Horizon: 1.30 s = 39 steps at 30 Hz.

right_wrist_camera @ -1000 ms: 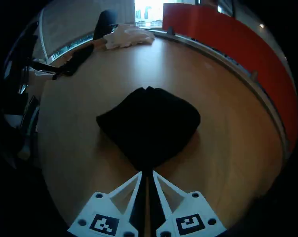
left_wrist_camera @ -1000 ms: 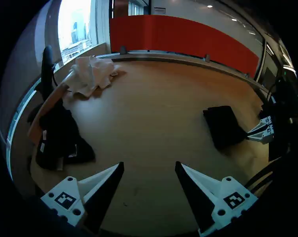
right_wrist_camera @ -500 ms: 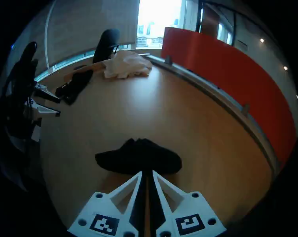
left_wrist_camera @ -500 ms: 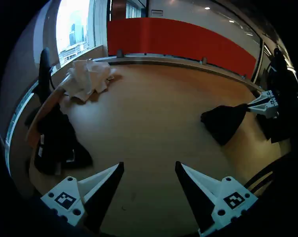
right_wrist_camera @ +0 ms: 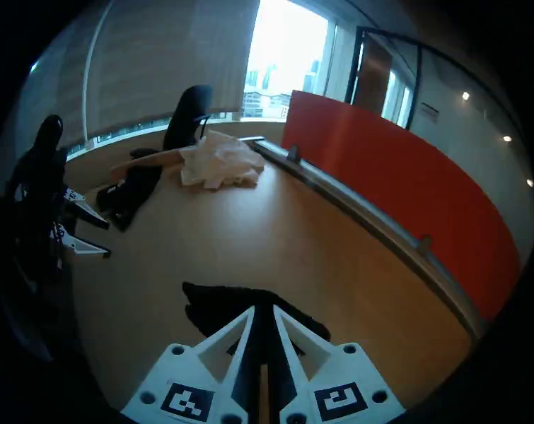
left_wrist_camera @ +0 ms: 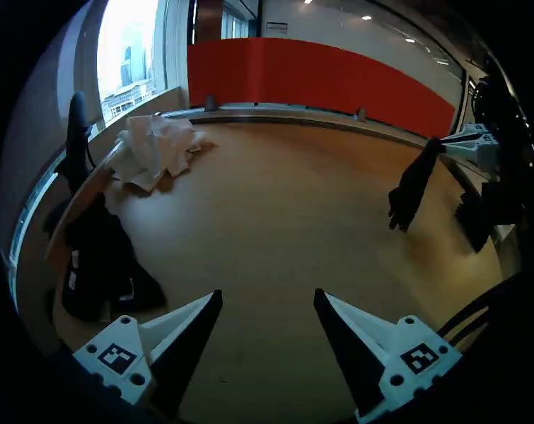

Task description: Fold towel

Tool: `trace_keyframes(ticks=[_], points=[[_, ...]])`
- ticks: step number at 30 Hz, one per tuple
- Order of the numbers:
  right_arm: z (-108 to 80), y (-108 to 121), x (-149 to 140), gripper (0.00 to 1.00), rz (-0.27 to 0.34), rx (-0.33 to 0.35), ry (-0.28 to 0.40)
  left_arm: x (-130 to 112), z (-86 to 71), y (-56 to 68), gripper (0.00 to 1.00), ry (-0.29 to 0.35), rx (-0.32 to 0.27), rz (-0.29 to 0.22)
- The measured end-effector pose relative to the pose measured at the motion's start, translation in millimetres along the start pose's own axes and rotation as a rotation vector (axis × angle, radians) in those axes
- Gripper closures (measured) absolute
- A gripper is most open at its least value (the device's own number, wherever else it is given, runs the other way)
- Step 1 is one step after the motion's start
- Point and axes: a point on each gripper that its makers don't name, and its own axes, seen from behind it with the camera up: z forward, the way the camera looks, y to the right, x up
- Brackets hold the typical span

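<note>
In the left gripper view, a black office chair [left_wrist_camera: 76,134] was seen at nine o'clock, just beyond the rim of the light-brown wooden surface [left_wrist_camera: 281,212]. A heap of dark clothing [left_wrist_camera: 100,261] was laid on the surface's edge at eight o'clock. A crumpled white cloth [left_wrist_camera: 153,145] was piled at ten o'clock, apart from the heap. A bright window [left_wrist_camera: 129,56] was set at eleven o'clock, and a long red partition panel [left_wrist_camera: 316,71] was stood along the far edge from twelve to two o'clock. At six o'clock the left gripper [left_wrist_camera: 267,314] was held with its white fingers wide apart above bare wood. At three o'clock the black towel [left_wrist_camera: 410,187] was hung from the right gripper [left_wrist_camera: 443,140], bunched into a narrow drape. Its lower end was brought near the surface, but contact could not be told.

In the right gripper view, the left gripper was seen far off at nine o'clock, with a person [right_wrist_camera: 33,184] as a dark figure behind it. The dark clothing and the white cloth were placed at ten and eleven o'clock. At six o'clock the right gripper's fingers were pressed together, clamped on the towel's edge. The dark fabric was spread just past the tips, towards seven o'clock. The red panel was run along three o'clock.
</note>
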Motion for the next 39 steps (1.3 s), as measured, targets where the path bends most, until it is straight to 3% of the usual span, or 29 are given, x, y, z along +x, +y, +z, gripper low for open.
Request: trace_keyframes(ticks=[17,39], points=[[-34.8,49.2,-5.8,0.97,0.038,-0.058,0.011,10.5,4.3,12.2,0.03,0.003,-0.020,0.016],[-102.5,142.7,-53.6,0.97,0.111,-0.137,-0.026,16.1,12.1,24.3,0.03,-0.007,-0.015,0.031]])
